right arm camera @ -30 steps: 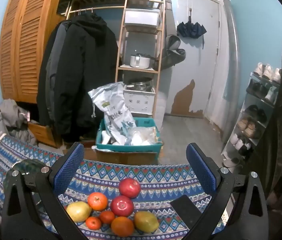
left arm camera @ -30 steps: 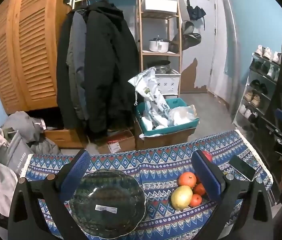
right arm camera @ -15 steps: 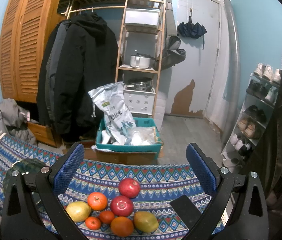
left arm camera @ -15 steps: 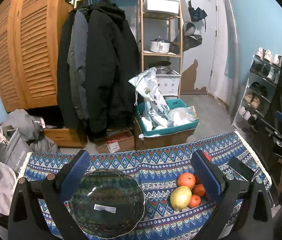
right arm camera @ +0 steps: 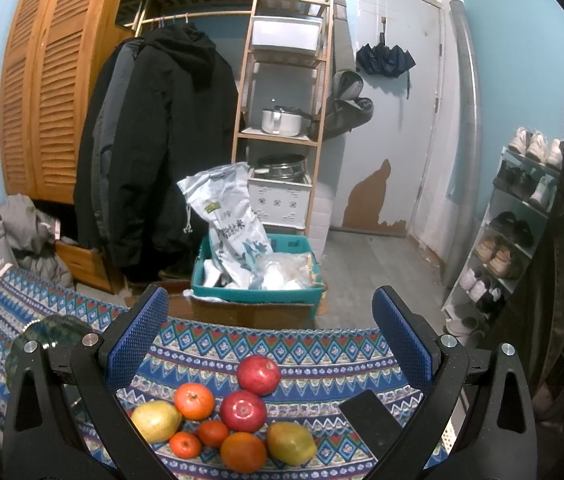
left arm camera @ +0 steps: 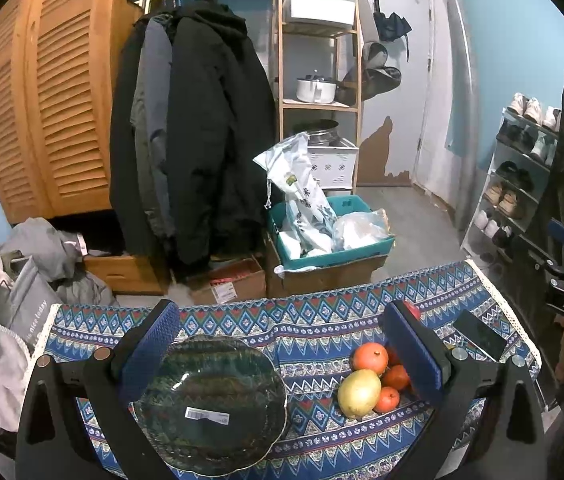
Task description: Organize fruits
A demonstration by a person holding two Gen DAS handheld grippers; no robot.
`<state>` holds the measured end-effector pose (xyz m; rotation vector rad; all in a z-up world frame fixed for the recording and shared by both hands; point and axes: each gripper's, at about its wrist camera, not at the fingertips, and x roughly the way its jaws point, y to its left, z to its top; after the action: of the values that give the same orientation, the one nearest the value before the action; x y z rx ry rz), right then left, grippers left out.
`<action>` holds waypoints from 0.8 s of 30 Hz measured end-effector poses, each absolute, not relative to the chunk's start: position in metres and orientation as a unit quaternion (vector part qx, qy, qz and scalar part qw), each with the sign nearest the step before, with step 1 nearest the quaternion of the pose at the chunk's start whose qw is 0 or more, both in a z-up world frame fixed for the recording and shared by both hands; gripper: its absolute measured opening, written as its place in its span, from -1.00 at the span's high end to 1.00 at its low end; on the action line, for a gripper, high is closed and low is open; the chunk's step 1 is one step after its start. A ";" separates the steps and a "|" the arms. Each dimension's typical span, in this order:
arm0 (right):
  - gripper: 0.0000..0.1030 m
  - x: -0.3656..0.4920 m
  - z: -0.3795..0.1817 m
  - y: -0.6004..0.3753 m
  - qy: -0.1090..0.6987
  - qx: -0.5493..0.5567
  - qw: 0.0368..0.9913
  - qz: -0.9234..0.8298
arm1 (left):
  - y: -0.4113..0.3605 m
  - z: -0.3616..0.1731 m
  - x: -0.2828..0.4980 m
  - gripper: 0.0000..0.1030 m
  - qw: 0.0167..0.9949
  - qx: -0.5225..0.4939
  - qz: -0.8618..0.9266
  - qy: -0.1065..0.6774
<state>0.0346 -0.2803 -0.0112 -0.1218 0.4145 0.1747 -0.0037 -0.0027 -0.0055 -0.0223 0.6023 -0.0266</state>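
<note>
Fruits (right arm camera: 237, 416) lie unmoved on cloth; plate (left arm camera: 209, 404) still empty. Left gripper (left arm camera: 282, 344) and right gripper (right arm camera: 269, 324) hover as before, jaws spread, holding nothing. Sorting not begun.

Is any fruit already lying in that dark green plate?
No, the dark green plate holds only a white sticker, while the fruit pile sits beside it on the cloth.

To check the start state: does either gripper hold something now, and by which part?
Nothing is held. The left gripper is open above the plate, and the right gripper is open above the fruits.
</note>
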 end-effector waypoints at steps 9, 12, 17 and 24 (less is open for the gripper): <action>-0.94 0.035 -0.010 -0.279 0.206 -0.061 0.973 0.086 | -0.004 -0.006 -0.004 -0.99 0.955 -0.011 -0.014 0.297; -0.94 0.034 -0.010 -0.279 0.206 -0.062 0.973 0.086 | -0.005 -0.006 -0.004 -0.99 0.955 -0.011 -0.014 0.297; -0.94 0.034 -0.010 -0.279 0.206 -0.062 0.973 0.086 | -0.005 -0.007 -0.005 -0.99 0.954 -0.011 -0.014 0.298; -0.94 0.034 -0.011 -0.279 0.206 -0.062 0.973 0.087 | -0.006 -0.010 -0.006 -0.99 0.954 -0.013 -0.013 0.300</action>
<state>0.0344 -0.2785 -0.0106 -0.1261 0.4157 0.1748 -0.0060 -0.0063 -0.0100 -0.0259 0.6102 -0.0270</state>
